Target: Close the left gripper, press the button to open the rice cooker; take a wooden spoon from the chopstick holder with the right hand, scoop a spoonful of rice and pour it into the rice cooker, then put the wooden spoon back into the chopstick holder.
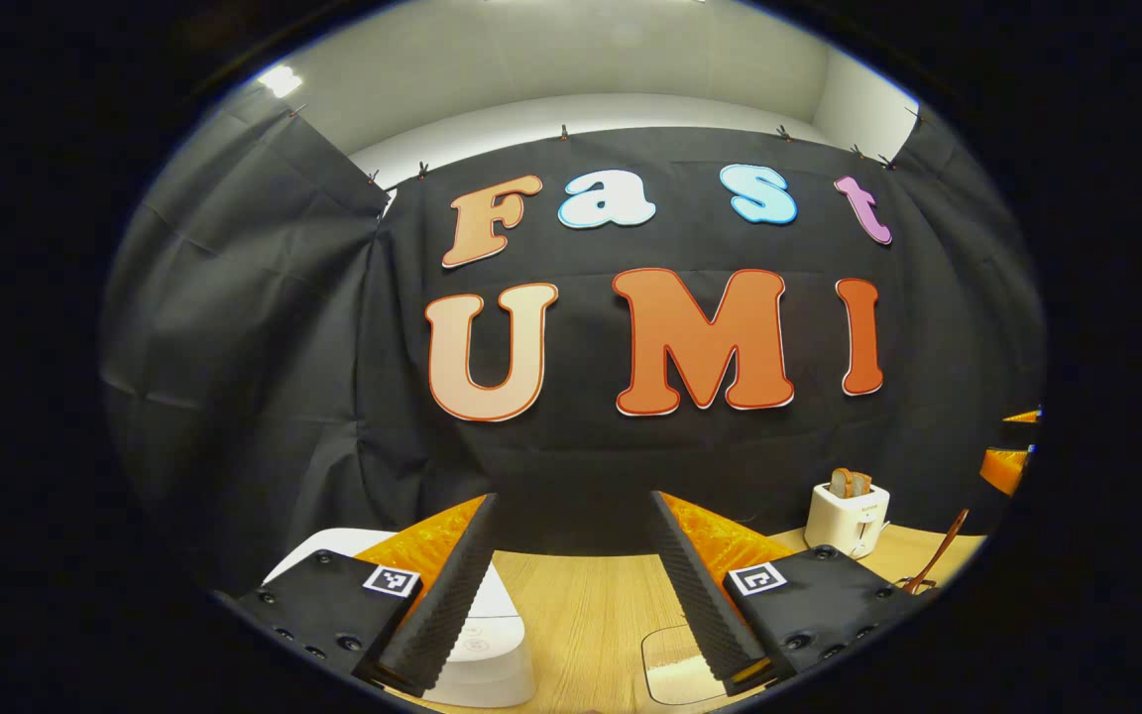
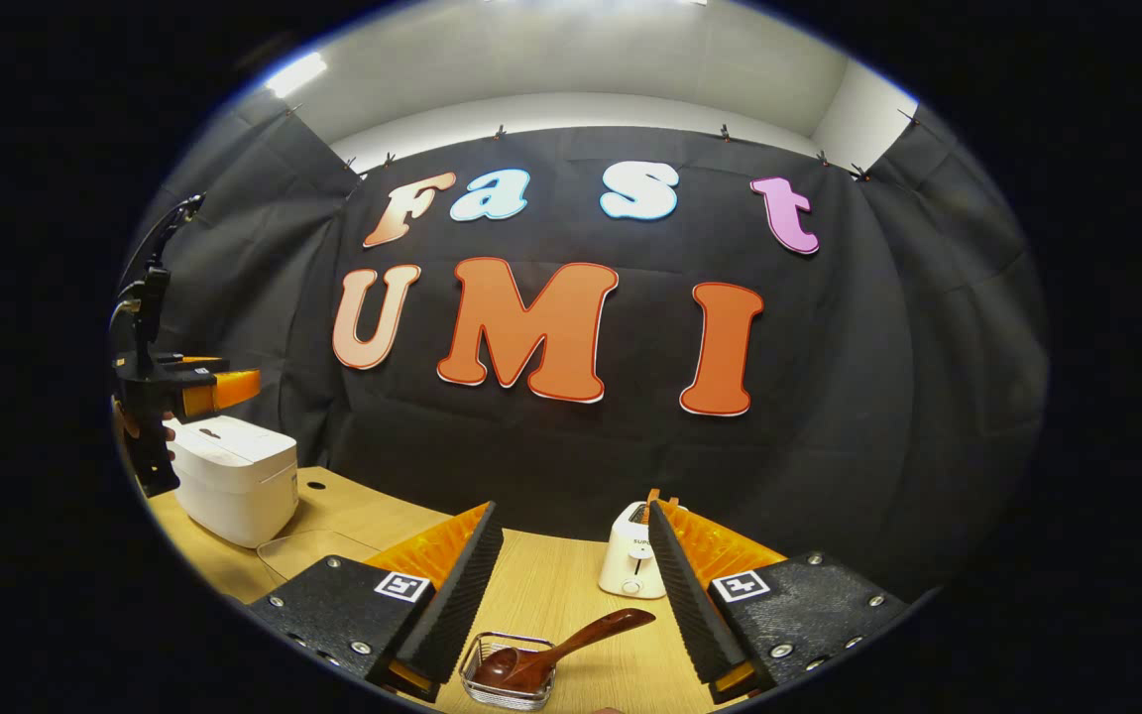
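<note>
both grippers raised above the counter (image 2: 571, 595), none of the task's things touched yet.

left gripper (image 1: 571, 585): jaws spread wide, nothing between them. the white rice cooker (image 1: 477, 645) sits just below and under its left finger, lid down. likely held here so it can drop onto the lid button; the task wants the jaws pressed together first, and that is not yet done. in the right gripper view the same gripper (image 2: 219, 390) hangs above the rice cooker (image 2: 234, 476) at far left, a hand partly visible behind it.

right gripper (image 2: 571, 590): jaws spread too, empty. directly below and between its fingers a small wire basket (image 2: 512, 674) holds the wooden spoon (image 2: 556, 645), bowl down in the basket, handle slanting up to the right and free to grab. judged: the basket serves as the chopstick holder, and the gripper is lined up over the handle for the pick.

a clear shallow container (image 1: 675, 664) lies on the counter near the left gripper's right finger; also seen beside the cooker (image 2: 318, 550). contents cannot be told; could be the rice.

count: grippers 2; rice cooker 1; wooden spoon 1; wire basket 1; clear container 1; white toaster (image 2: 630, 565) 1, with bread in it in the left gripper view (image 1: 847, 516), standing back by the wall and no part of the task.
</note>
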`<state>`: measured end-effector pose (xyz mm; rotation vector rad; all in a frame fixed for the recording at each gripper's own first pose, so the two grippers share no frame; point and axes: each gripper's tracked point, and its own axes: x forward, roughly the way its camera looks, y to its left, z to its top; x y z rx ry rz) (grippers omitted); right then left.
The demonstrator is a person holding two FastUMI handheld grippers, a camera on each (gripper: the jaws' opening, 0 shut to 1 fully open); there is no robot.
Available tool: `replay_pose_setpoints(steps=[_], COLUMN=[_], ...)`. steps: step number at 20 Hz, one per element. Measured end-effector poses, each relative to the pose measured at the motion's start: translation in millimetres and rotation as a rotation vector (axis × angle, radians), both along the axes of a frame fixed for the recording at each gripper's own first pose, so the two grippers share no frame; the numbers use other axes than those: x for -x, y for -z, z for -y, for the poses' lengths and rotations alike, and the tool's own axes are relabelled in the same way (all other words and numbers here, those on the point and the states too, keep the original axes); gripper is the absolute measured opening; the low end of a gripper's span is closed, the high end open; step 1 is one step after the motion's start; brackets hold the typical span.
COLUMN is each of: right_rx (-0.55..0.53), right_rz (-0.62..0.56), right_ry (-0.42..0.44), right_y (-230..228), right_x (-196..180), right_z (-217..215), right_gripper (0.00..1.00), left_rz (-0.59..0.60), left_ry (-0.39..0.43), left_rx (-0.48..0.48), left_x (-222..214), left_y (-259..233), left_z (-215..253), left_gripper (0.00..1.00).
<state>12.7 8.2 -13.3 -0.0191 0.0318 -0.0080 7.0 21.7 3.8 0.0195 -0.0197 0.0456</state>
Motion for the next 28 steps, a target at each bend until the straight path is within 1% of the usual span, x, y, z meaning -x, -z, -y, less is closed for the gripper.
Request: replay_pose_setpoints(steps=[4,5,7,9,11,12,14,16,19,20,21,22,23,24,25,26,27,28], right_rx=[0.003,0.006,0.01,0.009,-0.001,-0.009,-0.03,-0.045,-0.061,-0.077,-0.098,-0.116,-0.137,-0.163,-0.194,-0.226,-0.255,-0.277], right_rz=[-0.008,-0.013,-0.028,-0.044,-0.081,-0.097,-0.134,-0.165,-0.206,-0.221,-0.238,-0.254,-0.274,-0.285,-0.293,-0.302,-0.312,-0.32], right_ry=[0.012,0.017,0.026,0.033,0.043,0.045,0.044,0.054,0.091,0.093,0.086,0.087,0.099,0.101,0.102,0.098,0.09,0.082], right_y=[2.9,6.1,11.8,19.2,34.1,40.7,56.5,70.2,91.9,97.4,104.4,111.9,118.6,123.9,126.2,128.3,131.3,133.8], right_x=[-2.7,-2.9,-0.8,-0.2,1.6,2.5,2.2,2.6,-2.0,-3.9,-5.8,-7.2,-9.3,-11.0,-11.6,-10.2,-8.5,-8.5], right_z=[3.3,4.7,8.4,10.8,14.8,16.2,16.2,20.2,30.3,29.8,28.7,28.6,30.9,31.8,33.1,32.9,32.0,31.2], right_gripper=[0.88,0.88,0.88,0.88,0.88,0.88,0.88,0.88,0.88,0.88,0.88,0.88,0.83,0.8,0.72,0.75,0.66,0.68], left_rz=[0.01,0.013,0.012,0.001,-0.005,-0.009,-0.022,-0.033,-0.037,-0.04,-0.045,-0.048,-0.052,-0.054,-0.057,-0.059,-0.061,-0.064], left_ry=[0.009,0.01,0.011,-0.002,-0.015,-0.017,-0.016,-0.019,-0.025,-0.024,-0.025,-0.026,-0.028,-0.031,-0.033,-0.036,-0.037,-0.036], left_rx=[0.004,0.007,0.013,0.009,0.016,0.022,0.033,0.038,0.044,0.045,0.045,0.045,0.045,0.044,0.04,0.038,0.037,0.037], left_x=[-1.9,-1.6,-2.7,-3.6,-5.1,-5.5,-3.8,-4.6,-3.3,-3.8,-4.2,-4.5,-4.3,-4.6,-5.2,-5.0,-6.2,-6.5], left_y=[-2.8,-2.5,-0.5,3.7,7.4,9.1,13.6,17.7,19.6,21.1,22.9,24.3,24.8,25.7,27.1,27.8,28.7,29.3], left_z=[-0.2,-0.7,-1.9,-7.2,-12.9,-13.9,-11.7,-13.1,-14.3,-13.2,-13.0,-13.5,-14.0,-14.6,-14.9,-15.3,-15.1,-13.9], left_gripper=[0.95,0.97,0.95,0.97,0.97,0.95,0.97,0.96,0.98,0.96,0.98,0.96,0.98,0.98,0.98,0.98,0.98,0.98])
